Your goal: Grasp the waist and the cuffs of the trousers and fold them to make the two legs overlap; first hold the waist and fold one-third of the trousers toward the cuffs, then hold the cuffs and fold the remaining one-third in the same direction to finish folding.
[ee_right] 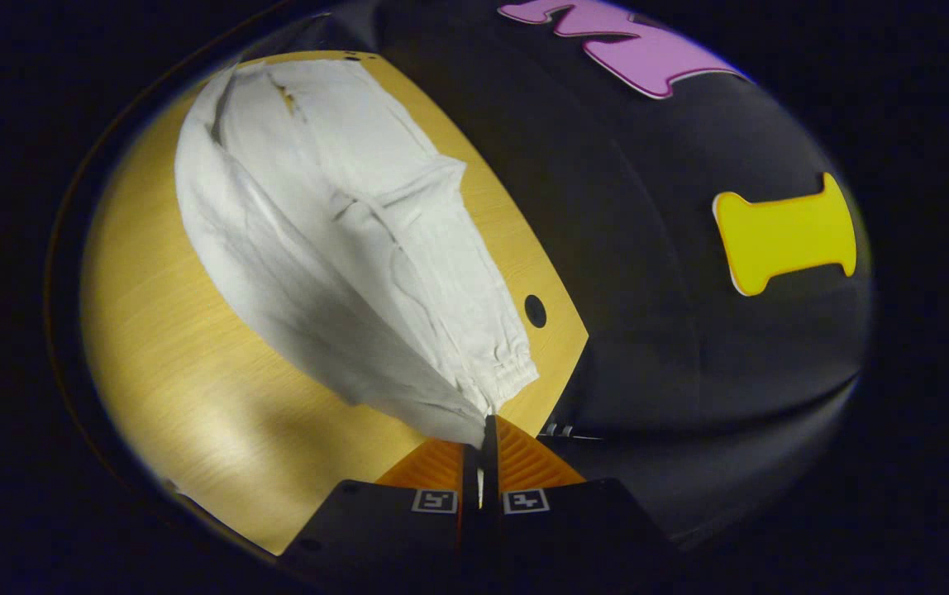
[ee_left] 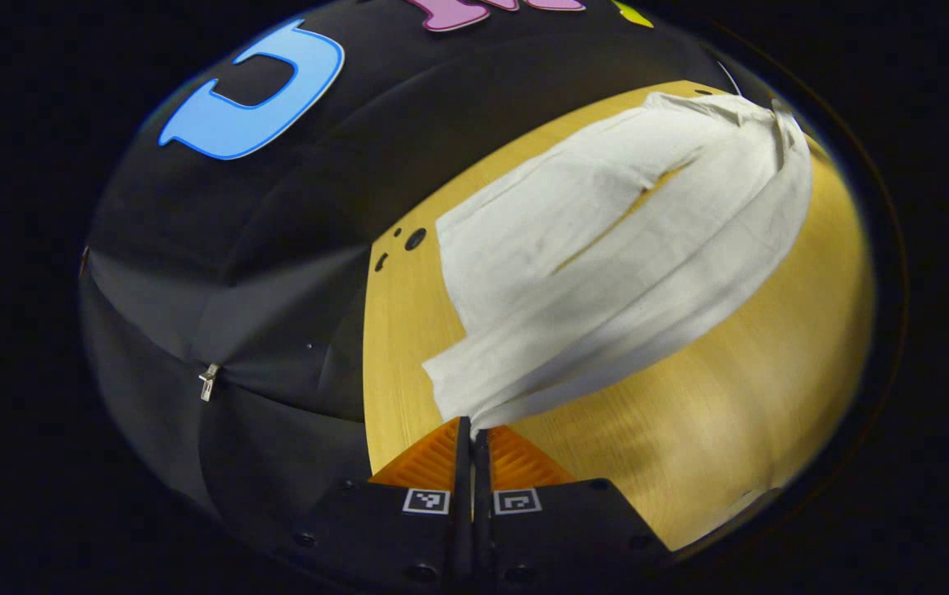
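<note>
Trousers [ee_left: 607, 248] are lying spread across the table [ee_left: 772, 397], white cloth on yellow wood, and you are gripping them at both ends. In the left gripper view, your left gripper [ee_left: 471, 430] is pinching a plain corner of the cloth, its two fingers pressed nearly together with the fabric's edge caught between them; the cloth is rising off the wood at that corner and running away toward the far right, where a narrow slit of table is showing between the two legs. In the right gripper view, your right gripper [ee_right: 487, 430] is clamping the trousers [ee_right: 342, 240] just beside a gathered, elastic cuff [ee_right: 507, 372], its fingers likewise almost closed on the cloth, and the lifted part is casting a shadow on the table [ee_right: 185, 388] to the left. From that cuff the legs are stretching away to the far left. A dark round hole [ee_right: 535, 311] is sitting in the wood just right of the cuff, near the table's edge.
</note>
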A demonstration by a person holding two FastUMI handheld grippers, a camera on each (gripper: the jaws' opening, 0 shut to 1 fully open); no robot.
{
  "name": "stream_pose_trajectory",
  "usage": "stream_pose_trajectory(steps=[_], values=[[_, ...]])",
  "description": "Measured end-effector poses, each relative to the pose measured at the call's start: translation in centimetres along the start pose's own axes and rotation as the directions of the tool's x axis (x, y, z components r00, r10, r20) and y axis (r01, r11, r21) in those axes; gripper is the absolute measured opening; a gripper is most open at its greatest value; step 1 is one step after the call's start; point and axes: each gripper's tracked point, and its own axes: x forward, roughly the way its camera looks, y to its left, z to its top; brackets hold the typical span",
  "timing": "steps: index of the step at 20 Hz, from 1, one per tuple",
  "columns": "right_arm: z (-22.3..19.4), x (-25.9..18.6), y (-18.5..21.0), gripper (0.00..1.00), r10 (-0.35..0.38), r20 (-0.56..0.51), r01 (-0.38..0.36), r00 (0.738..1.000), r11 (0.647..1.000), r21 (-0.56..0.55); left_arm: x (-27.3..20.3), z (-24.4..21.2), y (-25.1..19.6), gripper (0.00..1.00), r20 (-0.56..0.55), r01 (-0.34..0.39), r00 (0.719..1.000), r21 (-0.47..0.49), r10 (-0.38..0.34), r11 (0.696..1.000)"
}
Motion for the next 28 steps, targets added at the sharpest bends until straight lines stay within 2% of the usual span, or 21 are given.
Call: stream_pose_trajectory(steps=[2, 3, 4, 5, 6, 8, 9, 13, 15, 16, 19, 21, 22, 23, 25, 26, 27, 28], values=[[1.8, 0.3, -2.1, 0.05, -0.011, 0.006, 0.01, 1.0, 0.991, 0.13, 0.8, 2.6, 1.4, 0.05, 0.023, -0.01, 1.0, -0.066, 0.011, 0.998], [2.4, 1.0, -2.8, 0.1, -0.007, 0.0, 0.006, 1.0, 0.974, 0.227, 1.5, 3.8, 2.2, 0.05, 0.035, -0.007, 0.999, -0.099, 0.011, 0.995], [3.3, 1.9, -3.8, 0.05, -0.003, -0.011, 0.006, 1.0, 0.937, 0.351, 2.7, 6.3, 3.4, 0.05, 0.056, 0.005, 0.998, -0.168, 0.004, 0.986], [3.9, 2.6, -4.3, 0.1, -0.006, -0.012, 0.01, 1.0, 0.913, 0.408, 3.3, 7.7, 3.9, 0.08, 0.066, 0.011, 0.998, -0.2, 0.002, 0.98], [4.7, 3.3, -4.9, 0.05, -0.014, -0.008, 0.017, 1.0, 0.895, 0.446, 4.1, 9.2, 4.5, 0.06, 0.077, 0.016, 0.997, -0.23, 0.002, 0.973], [6.1, 4.2, -6.1, 0.05, -0.027, -0.01, 0.028, 1.0, 0.868, 0.495, 6.0, 12.1, 5.6, 0.07, 0.093, 0.021, 0.996, -0.278, 0.005, 0.96], [6.6, 5.6, -6.6, 0.05, -0.031, -0.007, 0.03, 0.999, 0.853, 0.521, 7.1, 13.4, 6.1, 0.05, 0.097, 0.021, 0.995, -0.295, 0.009, 0.955], [7.5, 9.5, -8.4, 0.05, -0.04, -0.022, 0.045, 0.999, 0.784, 0.619, 11.4, 18.0, 6.5, 0.05, 0.12, 0.038, 0.993, -0.325, 0.001, 0.945], [7.6, 11.4, -9.3, 0.05, -0.054, -0.034, 0.063, 0.998, 0.754, 0.654, 13.9, 19.3, 5.5, 0.05, 0.115, 0.076, 0.993, -0.341, -0.038, 0.937], [7.8, 12.4, -9.7, 0.05, -0.054, -0.035, 0.063, 0.998, 0.74, 0.669, 15.2, 19.5, 5.0, 0.05, 0.107, 0.092, 0.993, -0.36, -0.057, 0.928], [8.0, 15.3, -9.1, 0.05, -0.049, -0.047, 0.068, 0.998, 0.677, 0.732, 18.8, 20.7, 4.0, 0.05, 0.114, 0.136, 0.989, -0.47, -0.093, 0.872], [8.3, 16.2, -8.1, 0.06, -0.026, -0.039, 0.047, 0.999, 0.649, 0.76, 19.5, 21.7, 3.4, 0.06, 0.159, 0.177, 0.981, -0.482, -0.112, 0.858], [8.4, 15.7, -7.9, 0.15, -0.018, -0.05, 0.05, 0.999, 0.64, 0.767, 19.4, 22.2, 3.1, 0.09, 0.179, 0.194, 0.976, -0.493, -0.12, 0.848], [7.9, 16.3, -7.6, 0.19, -0.019, -0.048, 0.049, 0.999, 0.632, 0.773, 19.1, 22.7, 2.8, 0.15, 0.2, 0.209, 0.972, -0.509, -0.121, 0.835], [7.4, 15.5, -7.2, 0.71, -0.019, -0.043, 0.046, 0.999, 0.598, 0.8, 18.0, 23.7, 2.3, 0.55, 0.232, 0.228, 0.966, -0.537, -0.118, 0.812], [6.8, 15.7, -7.1, 0.97, -0.02, -0.056, 0.058, 0.998, 0.563, 0.824, 17.3, 23.7, 2.8, 0.75, 0.239, 0.215, 0.966, -0.541, -0.096, 0.813], [6.2, 15.1, -7.2, 0.98, -0.03, -0.062, 0.069, 0.998, 0.518, 0.853, 16.9, 23.9, 3.3, 0.95, 0.256, 0.207, 0.964, -0.542, -0.074, 0.814], [5.5, 14.8, -7.7, 0.98, -0.058, -0.068, 0.087, 0.996, 0.469, 0.879, 15.8, 24.1, 3.8, 0.98, 0.273, 0.202, 0.96, -0.547, -0.056, 0.812]])
